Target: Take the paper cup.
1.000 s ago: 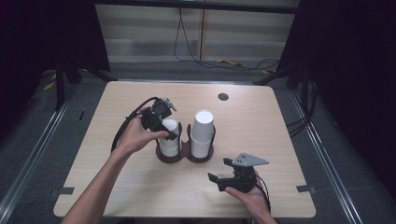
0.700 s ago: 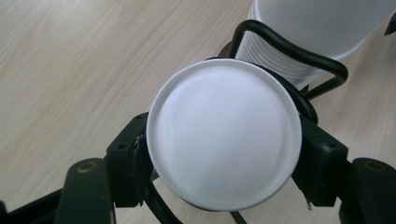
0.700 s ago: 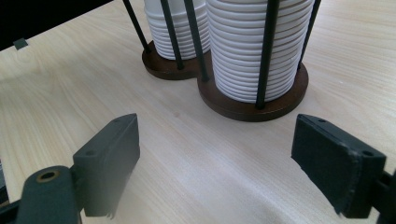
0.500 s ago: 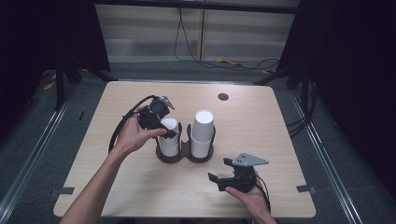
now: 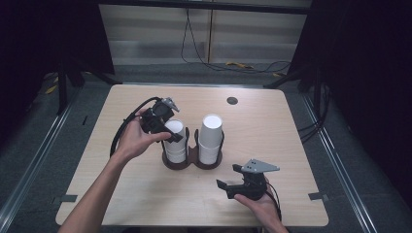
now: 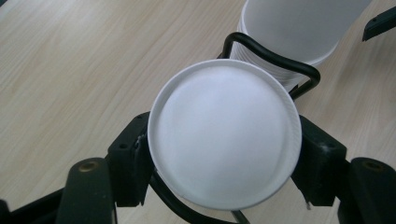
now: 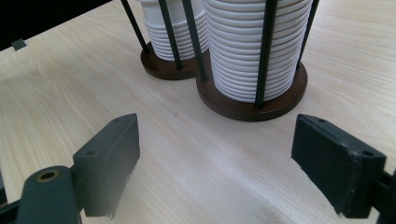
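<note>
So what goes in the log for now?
left gripper: shut on top white paper cup | right gripper: open, idle | dark wooden two-stack cup holder

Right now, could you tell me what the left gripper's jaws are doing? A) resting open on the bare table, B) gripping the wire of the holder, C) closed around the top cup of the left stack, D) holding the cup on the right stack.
C: in the left gripper view the left gripper has a jaw pressed on each side of the top cup, above the left stack in the holder.
</note>
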Action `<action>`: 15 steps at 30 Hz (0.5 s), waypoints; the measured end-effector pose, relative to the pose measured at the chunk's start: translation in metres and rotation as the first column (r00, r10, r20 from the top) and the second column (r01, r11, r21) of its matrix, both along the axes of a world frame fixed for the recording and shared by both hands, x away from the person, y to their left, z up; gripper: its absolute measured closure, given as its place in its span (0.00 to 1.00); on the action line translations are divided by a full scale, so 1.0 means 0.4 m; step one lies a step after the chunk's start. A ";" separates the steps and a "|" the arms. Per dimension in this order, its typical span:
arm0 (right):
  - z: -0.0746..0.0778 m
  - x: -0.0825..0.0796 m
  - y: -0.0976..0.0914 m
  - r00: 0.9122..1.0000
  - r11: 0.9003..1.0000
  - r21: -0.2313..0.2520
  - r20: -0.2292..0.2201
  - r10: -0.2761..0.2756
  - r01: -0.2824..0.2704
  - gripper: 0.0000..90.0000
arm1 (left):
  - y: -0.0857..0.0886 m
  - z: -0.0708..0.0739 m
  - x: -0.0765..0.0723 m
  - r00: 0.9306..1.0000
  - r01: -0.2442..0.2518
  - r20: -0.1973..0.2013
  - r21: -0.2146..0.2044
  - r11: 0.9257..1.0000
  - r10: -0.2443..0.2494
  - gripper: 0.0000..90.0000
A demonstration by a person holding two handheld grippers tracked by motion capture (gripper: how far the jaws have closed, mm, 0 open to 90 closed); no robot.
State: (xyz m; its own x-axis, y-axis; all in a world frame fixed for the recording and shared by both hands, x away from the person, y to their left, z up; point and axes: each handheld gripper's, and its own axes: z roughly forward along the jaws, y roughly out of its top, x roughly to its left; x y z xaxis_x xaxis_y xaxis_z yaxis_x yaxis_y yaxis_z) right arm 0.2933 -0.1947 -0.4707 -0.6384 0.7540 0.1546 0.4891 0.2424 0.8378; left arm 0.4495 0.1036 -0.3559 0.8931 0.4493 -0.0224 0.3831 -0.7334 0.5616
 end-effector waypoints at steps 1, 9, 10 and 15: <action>0.000 0.000 0.000 1.000 1.000 0.000 0.000 0.000 0.000 0.17 | 0.001 0.002 0.000 1.000 0.002 -0.001 0.000 1.000 -0.002 0.35; -0.001 0.000 0.002 1.000 1.000 -0.003 -0.007 0.003 -0.003 0.17 | 0.006 0.017 -0.007 1.000 0.003 0.019 -0.020 1.000 -0.002 0.36; -0.001 0.000 0.002 1.000 1.000 -0.002 -0.007 0.003 -0.003 0.17 | 0.007 0.020 -0.008 1.000 0.005 0.022 -0.025 1.000 -0.005 0.36; -0.001 0.000 0.002 1.000 1.000 -0.001 -0.006 0.002 -0.002 0.17 | 0.009 0.028 -0.011 1.000 0.004 0.031 -0.028 1.000 -0.003 0.36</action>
